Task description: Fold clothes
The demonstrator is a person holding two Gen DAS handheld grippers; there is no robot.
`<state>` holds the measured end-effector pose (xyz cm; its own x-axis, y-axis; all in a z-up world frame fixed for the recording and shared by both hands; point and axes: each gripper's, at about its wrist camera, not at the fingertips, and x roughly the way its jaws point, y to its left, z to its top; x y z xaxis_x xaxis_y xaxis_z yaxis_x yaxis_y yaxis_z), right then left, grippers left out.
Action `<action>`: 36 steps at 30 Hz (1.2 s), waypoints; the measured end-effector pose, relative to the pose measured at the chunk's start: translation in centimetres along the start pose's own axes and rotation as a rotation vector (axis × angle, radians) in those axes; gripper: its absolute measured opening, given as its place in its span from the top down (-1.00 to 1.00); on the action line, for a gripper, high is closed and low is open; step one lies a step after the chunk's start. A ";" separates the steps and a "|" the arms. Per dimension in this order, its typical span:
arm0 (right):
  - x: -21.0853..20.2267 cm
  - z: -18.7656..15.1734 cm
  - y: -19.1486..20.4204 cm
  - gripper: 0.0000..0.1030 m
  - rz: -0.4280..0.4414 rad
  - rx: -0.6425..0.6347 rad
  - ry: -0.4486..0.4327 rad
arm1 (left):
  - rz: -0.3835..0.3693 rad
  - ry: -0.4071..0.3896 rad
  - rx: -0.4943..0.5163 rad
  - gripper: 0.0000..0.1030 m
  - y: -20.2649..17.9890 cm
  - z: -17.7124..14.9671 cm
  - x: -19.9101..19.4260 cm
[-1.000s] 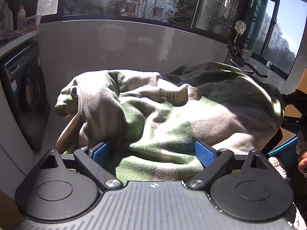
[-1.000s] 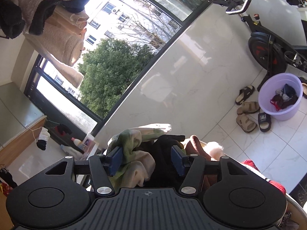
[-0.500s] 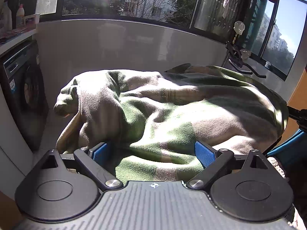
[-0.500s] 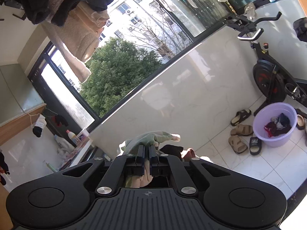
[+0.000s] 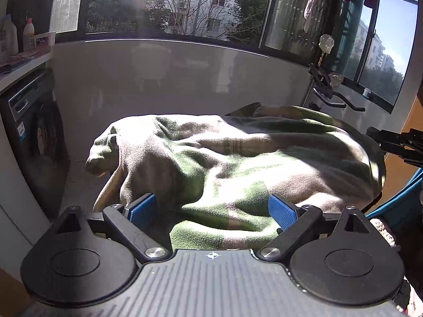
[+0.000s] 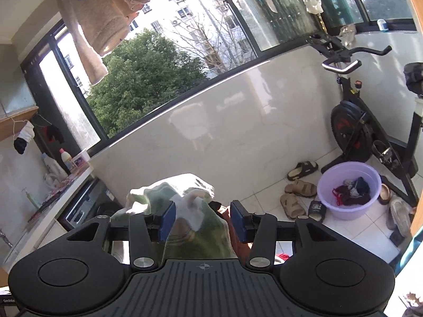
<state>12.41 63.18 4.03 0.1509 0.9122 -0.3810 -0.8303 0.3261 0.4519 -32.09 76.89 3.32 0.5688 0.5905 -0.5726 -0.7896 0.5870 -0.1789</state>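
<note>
The left wrist view shows the left gripper [image 5: 211, 210] with its blue fingers [image 5: 142, 207] spread wide, low over the near edge of a green and tan garment [image 5: 238, 163] that lies in a rumpled heap, filling the middle of the picture; cloth lies between the fingers, but the pads do not press on it. A washer [image 5: 34, 137] stands at the left, and a black piece of the right gripper [image 5: 399, 142] pokes in at the right edge, beside the garment's far side. What carries the garment is hidden under it. The right wrist view shows what the first does not: the right gripper [image 6: 202, 218] with its fingers [image 6: 168, 219] opening, a fold of the same garment [image 6: 195, 227] rising between them, close to the left pad and clear of the right one. It also shows the tiled floor with a purple basin [image 6: 349, 187] of dark clothes, sandals [image 6: 298, 187] beside it, an exercise bike [image 6: 364, 129] behind, and towels [image 6: 103, 23] hanging overhead.
</note>
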 end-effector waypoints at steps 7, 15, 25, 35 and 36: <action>4.1 -3.6 7.3 -0.72 -0.052 -0.353 0.102 | 0.021 0.050 0.045 -0.87 -0.3 -1.7 1.4; 5.7 -7.7 9.0 -0.97 -0.092 -0.366 0.157 | 0.036 0.014 -0.003 -0.93 -0.1 -2.5 1.3; 4.3 -7.8 7.3 -0.97 -0.075 -0.343 0.155 | 0.093 -0.110 -0.149 -0.71 5.0 0.0 -1.2; 4.4 -7.3 6.7 -0.97 -0.063 -0.344 0.159 | 0.047 -0.134 -0.371 -0.12 10.6 -1.3 -1.6; 4.5 -7.3 6.7 -0.97 -0.063 -0.342 0.160 | 0.047 -0.143 -0.372 -0.12 10.8 -1.1 -1.9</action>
<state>3.62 67.64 -0.50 0.1441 0.8338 -0.5329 -0.9573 0.2539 0.1384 -41.91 81.50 1.57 0.5359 0.6985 -0.4742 -0.8298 0.3324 -0.4481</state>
